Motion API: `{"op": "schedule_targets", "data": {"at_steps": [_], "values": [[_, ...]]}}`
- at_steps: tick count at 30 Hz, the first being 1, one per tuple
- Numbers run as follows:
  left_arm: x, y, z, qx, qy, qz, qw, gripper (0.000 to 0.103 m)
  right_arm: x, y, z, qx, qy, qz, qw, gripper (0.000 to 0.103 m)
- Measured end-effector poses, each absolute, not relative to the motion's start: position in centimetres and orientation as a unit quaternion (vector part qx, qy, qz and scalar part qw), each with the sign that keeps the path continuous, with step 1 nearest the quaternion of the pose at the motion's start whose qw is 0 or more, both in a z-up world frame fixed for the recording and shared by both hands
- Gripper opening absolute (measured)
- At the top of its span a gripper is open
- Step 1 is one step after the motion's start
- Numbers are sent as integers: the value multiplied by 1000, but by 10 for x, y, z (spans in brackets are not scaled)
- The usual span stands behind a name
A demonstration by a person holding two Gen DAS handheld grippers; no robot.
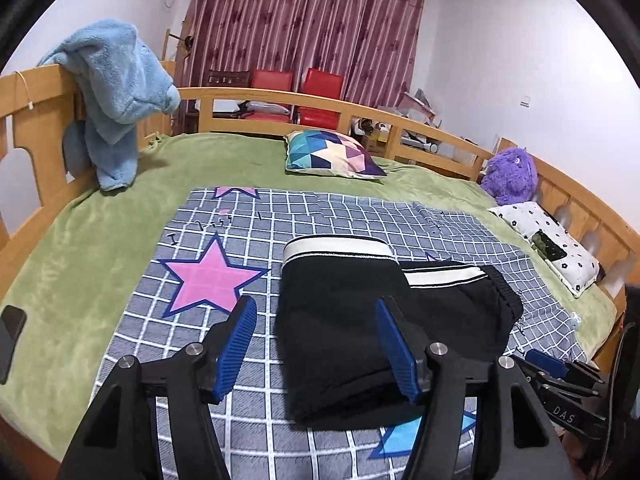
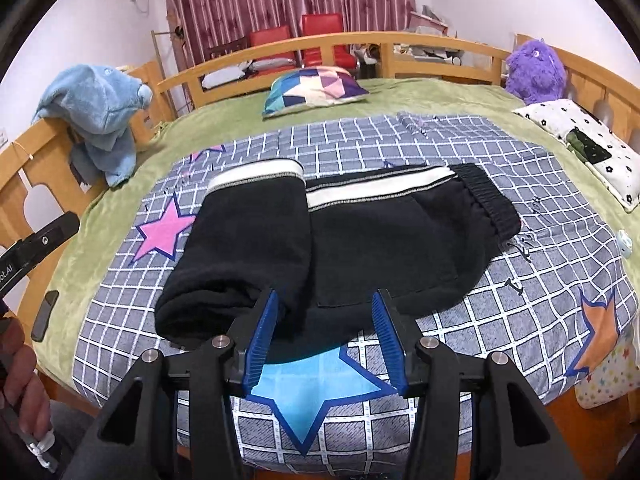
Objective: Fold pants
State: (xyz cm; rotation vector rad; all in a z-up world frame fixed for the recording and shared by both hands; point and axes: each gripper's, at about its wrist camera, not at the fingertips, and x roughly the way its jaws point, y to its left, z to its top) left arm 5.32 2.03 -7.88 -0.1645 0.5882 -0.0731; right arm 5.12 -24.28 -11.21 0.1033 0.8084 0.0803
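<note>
The black pants [image 1: 344, 320] with white stripe bands lie folded on the grey checked sheet [image 1: 224, 344], legs doubled over the body. In the right wrist view the pants [image 2: 360, 240] show the folded leg part at the left and the elastic waistband at the right. My left gripper [image 1: 316, 312] is open and empty, hovering just above the near left edge of the pants. My right gripper [image 2: 324, 304] is open and empty, over the near edge of the pants. The right gripper also shows at the lower right of the left wrist view [image 1: 560, 376].
A green blanket [image 1: 80, 248] covers the bed inside a wooden rail [image 1: 280, 96]. A blue towel [image 1: 116, 92] hangs on the left rail. A patterned cushion [image 1: 332, 154], a purple plush toy [image 1: 512, 176] and a flowered pillow [image 1: 552, 244] lie beyond. A phone [image 1: 10, 328] lies at the left.
</note>
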Motion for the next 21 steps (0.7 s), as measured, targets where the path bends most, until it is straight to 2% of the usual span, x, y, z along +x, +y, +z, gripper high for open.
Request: {"op": "schedule_targets", "data": {"at_steps": [6, 11, 17, 21], "values": [[82, 13, -84, -63, 295, -34, 953, 60, 82, -248, -121, 90, 397, 54, 912, 48], [112, 17, -90, -88, 326, -50, 940, 60, 112, -248, -124, 103, 394, 51, 912, 48], [126, 24, -93, -122, 340, -37, 932, 60, 159, -250, -128, 114, 418, 84, 897, 48], [128, 26, -93, -107, 342, -22, 933, 60, 198, -243, -146, 99, 453, 121, 878, 48]]}}
